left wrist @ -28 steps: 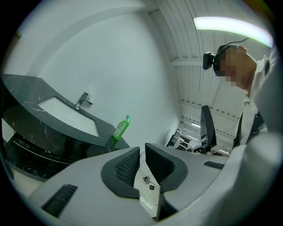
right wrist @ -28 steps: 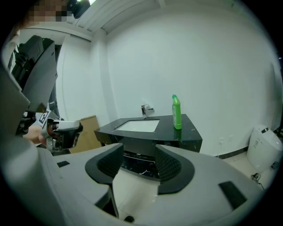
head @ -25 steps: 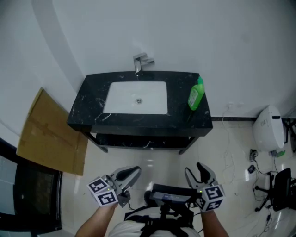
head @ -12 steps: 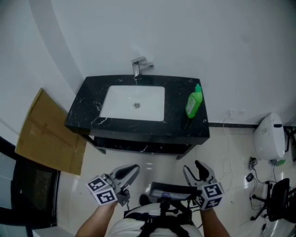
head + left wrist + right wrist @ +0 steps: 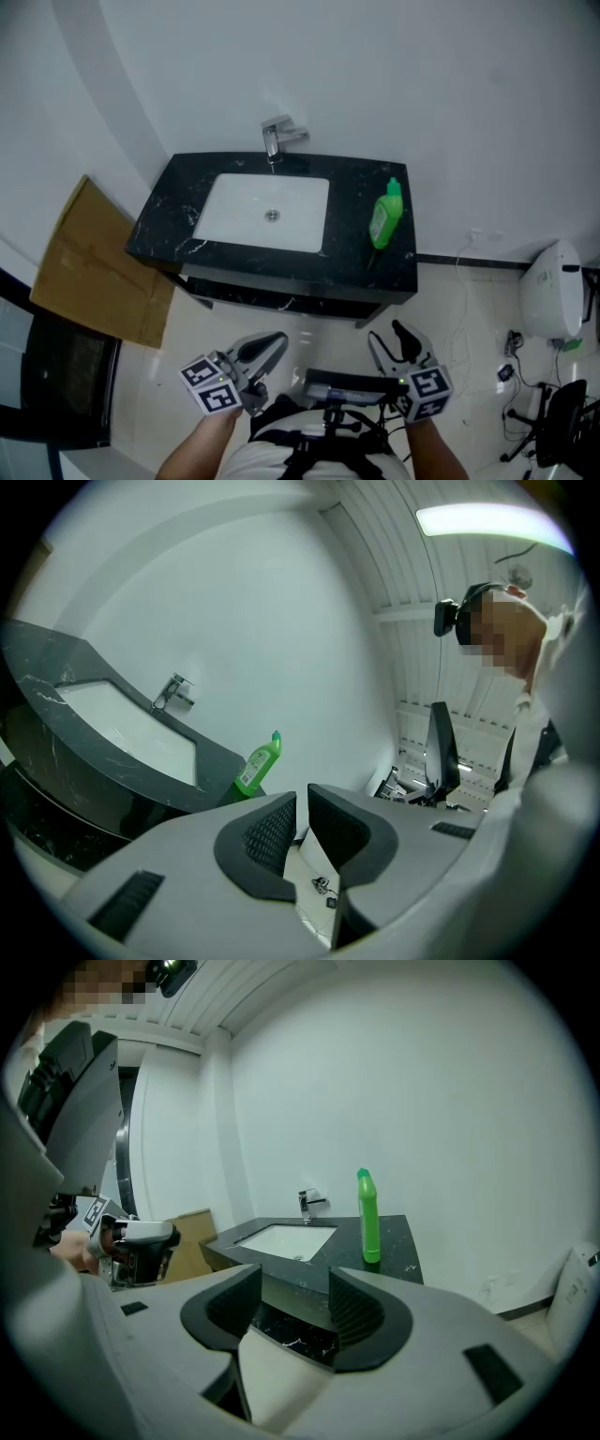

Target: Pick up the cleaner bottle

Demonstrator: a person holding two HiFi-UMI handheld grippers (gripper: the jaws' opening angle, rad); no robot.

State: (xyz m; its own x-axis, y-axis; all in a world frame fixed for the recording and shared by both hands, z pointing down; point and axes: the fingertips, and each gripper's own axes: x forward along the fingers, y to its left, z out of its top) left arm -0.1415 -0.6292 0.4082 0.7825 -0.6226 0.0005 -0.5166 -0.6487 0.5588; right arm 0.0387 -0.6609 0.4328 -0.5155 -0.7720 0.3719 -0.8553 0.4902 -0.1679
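**Two grippers low, cleaner bottle well apart on the vanity**

Head view: the green cleaner bottle [image 5: 384, 216] stands upright on the right end of the black marble vanity top [image 5: 352, 258], just right of the white basin [image 5: 225, 230]. A chrome faucet [image 5: 279, 137] sits behind the basin at the wall. The left gripper [image 5: 265, 346] and right gripper [image 5: 396, 340] are held at the bottom of the frame over pale floor tiles, well short of the vanity. The person's arms are cut off by the bottom edge. Flat cardboard [image 5: 89, 267] leans at the left of the vanity. A white appliance [image 5: 553, 286] sits on the floor at the right, and what it is cannot be made out. A dark chair [image 5: 555, 422] is clipped by the corner, with loose cables near it.

Left gripper view: the jaws are almost clenched, with only a thin slit between the pads and nothing in it. The bottle is small and far off on the vanity edge, tilted by the lens. The person wears a headset at the right, partly cut by the frame edge. An office chair [image 5: 442, 752] stands behind.

Right gripper view: the jaws are released, wide apart and empty, with the vanity front showing through the gap. The bottle stands beyond them on the near corner of the top. The left gripper shows at the left edge and the appliance is clipped at the right.
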